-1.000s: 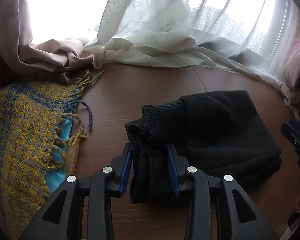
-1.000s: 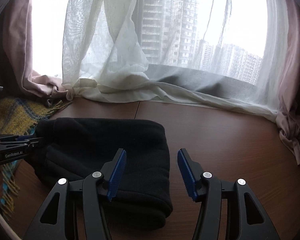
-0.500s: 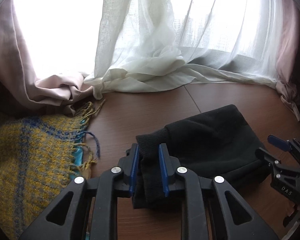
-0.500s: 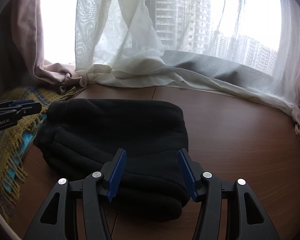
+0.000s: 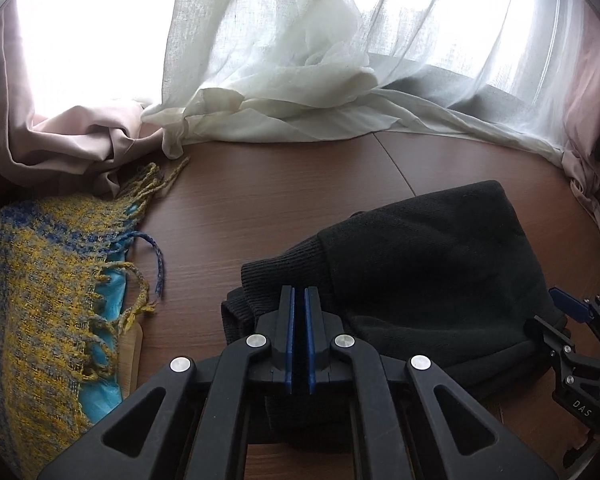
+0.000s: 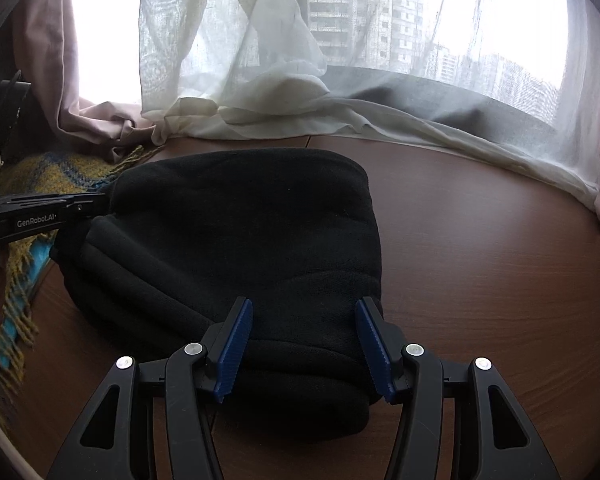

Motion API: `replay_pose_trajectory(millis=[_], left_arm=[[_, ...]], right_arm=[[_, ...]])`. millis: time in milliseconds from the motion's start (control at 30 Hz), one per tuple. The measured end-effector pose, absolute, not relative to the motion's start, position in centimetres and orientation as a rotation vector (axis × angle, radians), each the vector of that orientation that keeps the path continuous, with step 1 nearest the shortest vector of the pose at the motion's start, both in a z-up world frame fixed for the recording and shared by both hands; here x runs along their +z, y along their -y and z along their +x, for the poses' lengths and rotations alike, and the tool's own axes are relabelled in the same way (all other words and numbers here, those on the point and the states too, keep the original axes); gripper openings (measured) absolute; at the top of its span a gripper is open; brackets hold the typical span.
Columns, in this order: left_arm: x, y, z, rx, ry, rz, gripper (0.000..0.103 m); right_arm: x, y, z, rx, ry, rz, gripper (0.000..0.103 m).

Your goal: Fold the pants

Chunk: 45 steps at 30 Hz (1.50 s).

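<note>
Brown wooden table (image 6: 480,260) carries my folded black pants (image 6: 240,248), bundled near the sheer curtain (image 6: 240,80). My right gripper (image 6: 304,340) straddles the near fold, jaws apart, not pressing. My left gripper (image 5: 299,316) is clenched tight at the ribbed cuff (image 5: 284,268).
</note>
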<state>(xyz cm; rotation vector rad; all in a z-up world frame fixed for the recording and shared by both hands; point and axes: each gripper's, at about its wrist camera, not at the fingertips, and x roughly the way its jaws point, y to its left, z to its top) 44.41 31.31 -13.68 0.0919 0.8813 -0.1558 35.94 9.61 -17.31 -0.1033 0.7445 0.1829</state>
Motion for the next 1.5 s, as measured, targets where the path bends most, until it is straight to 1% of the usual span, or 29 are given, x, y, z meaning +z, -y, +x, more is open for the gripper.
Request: replay_pose_trajectory(millis=[233, 300, 367, 400, 433, 633, 700, 733, 800, 933, 1000, 1033, 1067, 1100, 1167, 1267, 1500], left_arm=[[-13.3, -30.9, 43.8, -0.145, -0.857, 0.126, 0.008], [-12.8, -30.2, 42.8, -0.116, -0.825, 0.189, 0.016], [-12.2, -29.5, 41.2, -0.084, -0.779, 0.259, 0.041], [-11.8, -29.2, 40.4, -0.076, -0.754, 0.280, 0.045], [-11.5, -28.9, 39.5, -0.077, -0.738, 0.296, 0.047], [-10.4, -28.6, 35.1, -0.057, -0.740, 0.244, 0.048], [-9.6, -28.6, 33.5, -0.037, -0.732, 0.204, 0.053], [-9.2, -28.5, 32.7, -0.026, -0.728, 0.188, 0.057], [-8.5, -27.8, 31.0, -0.021, -0.711, 0.169, 0.058], [-6.7, -25.4, 27.9, 0.001, -0.653, 0.212, 0.068], [-5.6, -24.2, 26.3, -0.015, -0.636, 0.203, 0.068], [-5.0, -23.6, 25.5, -0.018, -0.628, 0.199, 0.072], [-4.5, -23.0, 24.7, -0.014, -0.619, 0.195, 0.076], [-4.0, -22.6, 24.0, -0.014, -0.610, 0.189, 0.078], [-3.2, -21.7, 22.4, -0.015, -0.592, 0.167, 0.082], [-2.3, -20.4, 20.2, -0.023, -0.578, 0.139, 0.085], [-1.6, -17.2, 15.6, -0.015, -0.560, 0.129, 0.088]], right_arm=[[-17.4, -9.6, 35.5, 0.193, -0.736, -0.125, 0.055], [-17.0, -9.4, 35.6, 0.202, -0.734, -0.117, 0.058], [-16.4, -9.1, 35.3, 0.204, -0.714, -0.112, 0.063], [-16.0, -8.8, 35.1, 0.210, -0.706, -0.107, 0.065], [-15.6, -8.6, 34.8, 0.217, -0.698, -0.103, 0.065], [-13.4, -7.5, 32.4, 0.231, -0.657, -0.102, 0.065], [-12.4, -7.0, 31.2, 0.239, -0.637, -0.100, 0.066], [-12.0, -6.9, 30.6, 0.243, -0.628, -0.099, 0.070], [-10.8, -6.3, 29.1, 0.244, -0.596, -0.096, 0.076], [-8.8, -5.1, 26.3, 0.237, -0.556, -0.091, 0.076], [-8.0, -4.4, 24.9, 0.240, -0.545, -0.077, 0.076], [-7.6, -4.0, 24.2, 0.238, -0.538, -0.072, 0.076], [-7.3, -3.6, 23.6, 0.233, -0.534, -0.072, 0.078], [-7.0, -3.2, 22.9, 0.230, -0.531, -0.069, 0.081], [-6.5, -2.1, 21.5, 0.222, -0.518, -0.055, 0.082], [-5.9, -0.6, 19.5, 0.205, -0.504, -0.044, 0.082], [-4.8, 2.9, 14.8, 0.189, -0.494, -0.037, 0.082]])
